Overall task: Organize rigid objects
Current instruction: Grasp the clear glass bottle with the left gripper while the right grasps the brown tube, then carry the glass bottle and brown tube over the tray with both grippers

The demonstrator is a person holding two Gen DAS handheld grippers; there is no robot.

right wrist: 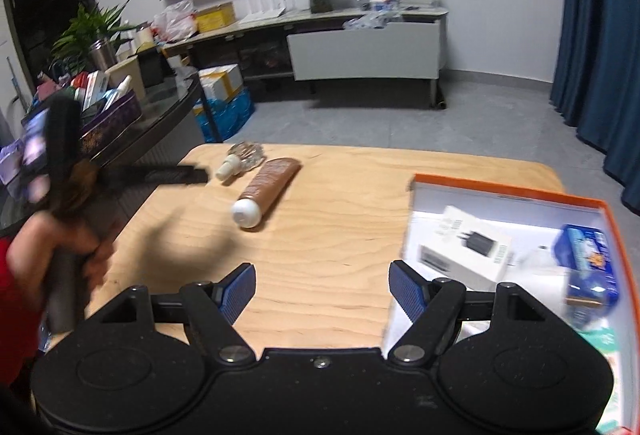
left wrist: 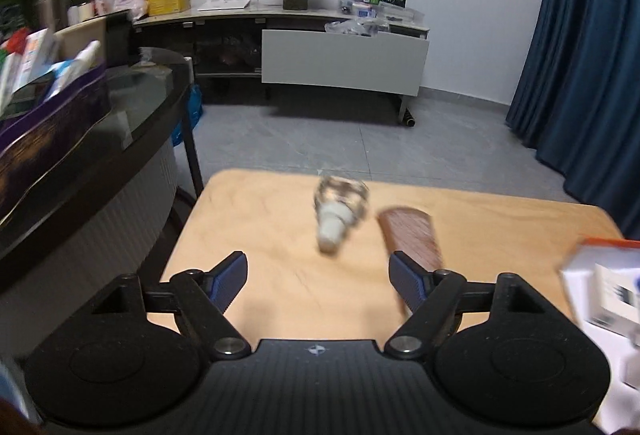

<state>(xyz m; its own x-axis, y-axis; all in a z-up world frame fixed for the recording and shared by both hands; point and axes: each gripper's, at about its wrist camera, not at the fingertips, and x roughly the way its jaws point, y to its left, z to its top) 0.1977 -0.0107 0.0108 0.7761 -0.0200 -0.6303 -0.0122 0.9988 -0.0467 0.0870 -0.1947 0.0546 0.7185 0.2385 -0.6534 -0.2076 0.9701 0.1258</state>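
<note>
A clear glass bottle with a white cap (left wrist: 338, 213) (right wrist: 240, 159) lies on the wooden table (left wrist: 280, 295) (right wrist: 340, 255). Just right of it lies a brown tube (left wrist: 412, 235) (right wrist: 268, 187) with a white cap. My left gripper (left wrist: 318, 275) hovers open just short of both, nothing between its blue pads; in the right wrist view it shows as a blurred black tool (right wrist: 160, 174) held by a hand (right wrist: 60, 247). My right gripper (right wrist: 322, 287) stands open over bare table beside an orange-rimmed white box (right wrist: 508, 195) (left wrist: 600, 275) holding a white carton (right wrist: 464, 247) and a blue packet (right wrist: 588, 267).
A dark glass-topped side table (left wrist: 132, 115) (right wrist: 168, 111) with a purple tin of cartons stands left of the wooden table. A low media cabinet (left wrist: 344, 59) (right wrist: 364, 51) with plants and a screen lines the far wall. Blue curtains (left wrist: 580, 75) hang at the right.
</note>
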